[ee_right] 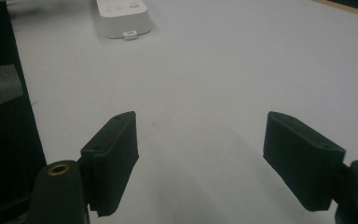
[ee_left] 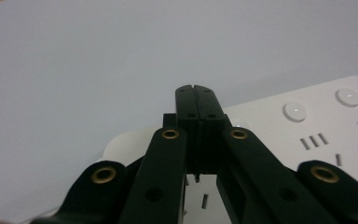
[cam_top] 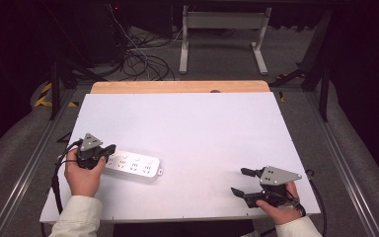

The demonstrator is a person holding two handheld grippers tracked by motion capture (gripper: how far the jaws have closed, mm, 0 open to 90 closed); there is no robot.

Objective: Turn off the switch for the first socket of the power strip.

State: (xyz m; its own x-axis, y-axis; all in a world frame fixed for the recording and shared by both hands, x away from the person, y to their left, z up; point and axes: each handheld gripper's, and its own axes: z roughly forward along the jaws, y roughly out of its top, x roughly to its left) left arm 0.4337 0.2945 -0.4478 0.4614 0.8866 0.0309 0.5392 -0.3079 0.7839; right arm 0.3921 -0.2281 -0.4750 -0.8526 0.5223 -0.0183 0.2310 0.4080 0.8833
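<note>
A white power strip lies flat on the white table top at the front left, its round buttons and slots facing up. My left gripper hovers over the strip's left end with its jaws pressed flat together and nothing visible between them. In the left gripper view the shut jaws of that gripper point across the power strip. My right gripper rests near the front right edge, open wide and empty. In the right gripper view, the right gripper has bare table between its jaws, and the power strip lies far off.
A wooden strip runs along the table's far edge. Beyond it on the floor stand a white desk frame and a tangle of cables. Metal rails flank the table on both sides.
</note>
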